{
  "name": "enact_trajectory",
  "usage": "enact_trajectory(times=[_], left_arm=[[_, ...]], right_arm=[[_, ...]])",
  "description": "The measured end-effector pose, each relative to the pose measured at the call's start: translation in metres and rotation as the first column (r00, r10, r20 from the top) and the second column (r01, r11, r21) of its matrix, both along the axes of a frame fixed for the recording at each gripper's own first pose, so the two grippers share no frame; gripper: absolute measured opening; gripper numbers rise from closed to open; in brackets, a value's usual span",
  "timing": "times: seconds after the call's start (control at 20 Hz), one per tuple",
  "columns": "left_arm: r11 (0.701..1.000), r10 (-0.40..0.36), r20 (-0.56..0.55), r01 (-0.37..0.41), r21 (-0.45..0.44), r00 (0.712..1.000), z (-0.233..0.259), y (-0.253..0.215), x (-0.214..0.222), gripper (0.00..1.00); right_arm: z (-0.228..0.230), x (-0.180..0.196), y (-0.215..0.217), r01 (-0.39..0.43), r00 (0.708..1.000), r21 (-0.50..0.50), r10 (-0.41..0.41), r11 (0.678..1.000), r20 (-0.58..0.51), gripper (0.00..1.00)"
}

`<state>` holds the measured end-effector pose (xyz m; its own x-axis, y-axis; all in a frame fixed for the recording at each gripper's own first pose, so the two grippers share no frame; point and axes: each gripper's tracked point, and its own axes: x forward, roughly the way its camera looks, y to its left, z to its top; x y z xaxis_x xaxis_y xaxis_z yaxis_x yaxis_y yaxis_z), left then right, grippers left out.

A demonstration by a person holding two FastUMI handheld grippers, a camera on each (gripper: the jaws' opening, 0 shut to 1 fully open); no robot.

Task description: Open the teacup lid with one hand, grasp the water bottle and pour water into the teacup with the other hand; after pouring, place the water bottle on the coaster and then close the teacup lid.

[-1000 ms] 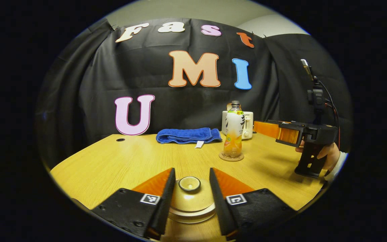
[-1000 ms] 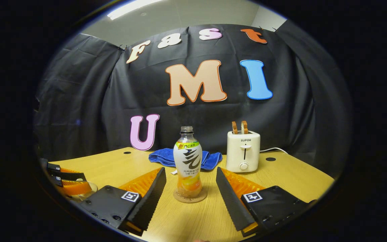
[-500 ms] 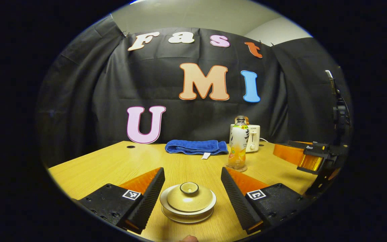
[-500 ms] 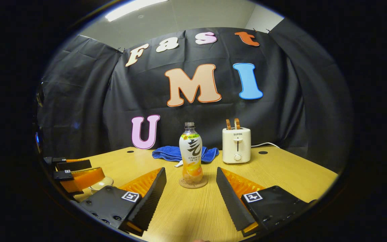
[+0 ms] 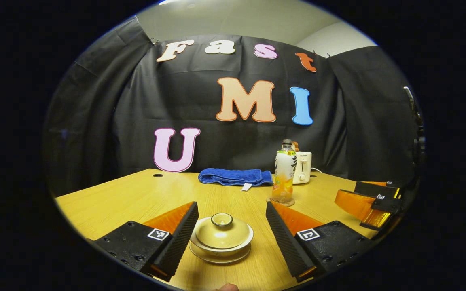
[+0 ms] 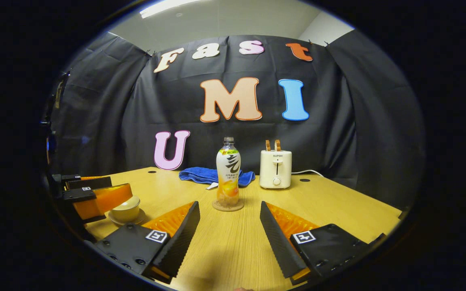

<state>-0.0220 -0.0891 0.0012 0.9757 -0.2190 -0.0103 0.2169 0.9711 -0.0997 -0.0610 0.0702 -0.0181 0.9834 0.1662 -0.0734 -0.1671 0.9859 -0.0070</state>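
One teacup (image 5: 221,238), one water bottle (image 6: 228,173), one coaster (image 6: 228,206), one toaster (image 6: 275,169).

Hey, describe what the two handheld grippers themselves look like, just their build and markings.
Both the left gripper and right gripper have black bodies with two long wedge-shaped fingers, ridged on the inner faces. Each finger base carries a small square black-and-white marker, and translucent orange panels sit behind the fingers.

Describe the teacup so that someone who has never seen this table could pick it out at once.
Start at the wooden table and come to its near edge, away from the blue towel, the toaster and the bottle. There, between the open left tongs, sits the teacup. It is the lone pale, lidded bowl on a saucer, its lid topped by a ringed knob.
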Motion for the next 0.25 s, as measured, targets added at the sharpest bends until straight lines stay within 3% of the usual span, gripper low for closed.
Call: enact_trajectory(times=[0.1, 0.15, 0.2, 0.25], left_arm=[[1.000, 0.012, 0.024, -0.012, 0.002, 1.000, 0.0040, 0.0034, -0.0018, 0.98], [1.000, 0.013, 0.025, -0.013, 0.005, 1.000, 0.0049, 0.0027, -0.0016, 0.97], [1.000, 0.016, 0.026, -0.016, 0.012, 1.000, 0.0038, 0.0017, -0.0012, 0.97], [0.999, 0.022, 0.028, -0.023, 0.028, 0.999, 0.0028, 0.0009, -0.0013, 0.97]], right_arm=[[0.0010, 0.0015, -0.0023, 0.005, 1.000, 0.018, -0.005, 1.000, 0.003, 0.92], [0.0021, 0.0020, -0.0019, -0.002, 1.000, 0.024, 0.002, 1.000, 0.004, 0.99], [0.0019, 0.0005, -0.0008, -0.005, 1.000, 0.025, 0.005, 1.000, -0.001, 0.92], [0.0014, -0.0002, -0.0007, -0.003, 1.000, 0.027, 0.003, 1.000, -0.001, 0.95]])
